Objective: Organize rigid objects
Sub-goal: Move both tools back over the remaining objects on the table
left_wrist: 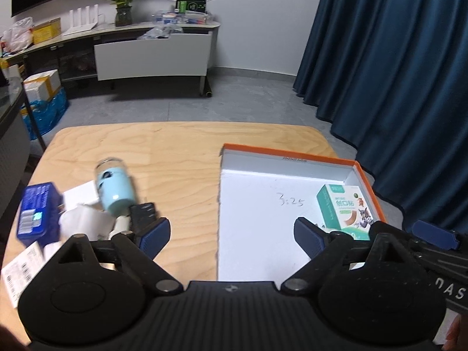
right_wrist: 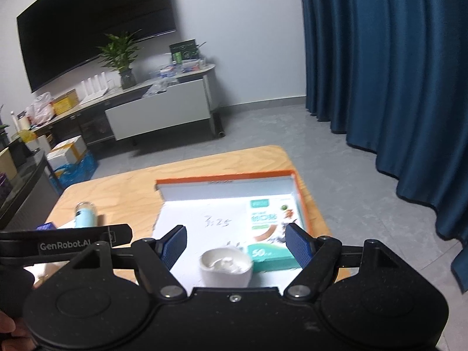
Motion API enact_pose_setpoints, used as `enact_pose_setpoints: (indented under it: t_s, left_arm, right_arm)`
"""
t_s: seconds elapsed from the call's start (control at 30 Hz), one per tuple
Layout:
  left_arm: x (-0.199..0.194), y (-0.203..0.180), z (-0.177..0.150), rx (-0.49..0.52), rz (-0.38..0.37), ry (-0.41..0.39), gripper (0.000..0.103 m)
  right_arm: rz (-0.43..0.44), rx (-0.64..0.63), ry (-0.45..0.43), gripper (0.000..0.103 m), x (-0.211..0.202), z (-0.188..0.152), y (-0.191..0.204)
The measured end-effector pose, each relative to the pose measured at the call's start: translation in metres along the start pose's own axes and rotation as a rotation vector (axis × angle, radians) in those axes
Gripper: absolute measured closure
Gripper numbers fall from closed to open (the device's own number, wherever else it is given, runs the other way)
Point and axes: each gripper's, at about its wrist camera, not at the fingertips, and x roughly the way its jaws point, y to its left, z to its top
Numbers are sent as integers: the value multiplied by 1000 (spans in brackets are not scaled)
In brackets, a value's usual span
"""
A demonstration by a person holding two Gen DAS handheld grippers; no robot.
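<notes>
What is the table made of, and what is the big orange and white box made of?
The table looks like light wood, smooth, since grain lines run across it. The big box looks like thin cardboard, matte white inside with orange rims: its walls are thin and fold up at the corners.

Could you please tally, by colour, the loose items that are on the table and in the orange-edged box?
Green: 1, bandage box, in the orange-edged box.
White: 1, small white cup, in that box.
Light blue: 1, bottle, on the table.
Dark blue: 1, carton, on the table.
Total: 4.
</notes>
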Motion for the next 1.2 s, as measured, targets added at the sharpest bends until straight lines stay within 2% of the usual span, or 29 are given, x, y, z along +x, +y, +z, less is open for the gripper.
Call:
enact_pose_setpoints:
  t_s: [0.37,1.2]
  left_arm:
    - [-19,23,-12,-29,53,-20,7]
    - [-39,68,-20,-106,114,-46,7]
  right_arm:
    - [49,-44,20,15,-3,-8,26]
    - [122,-133,60,14,5,-19,75]
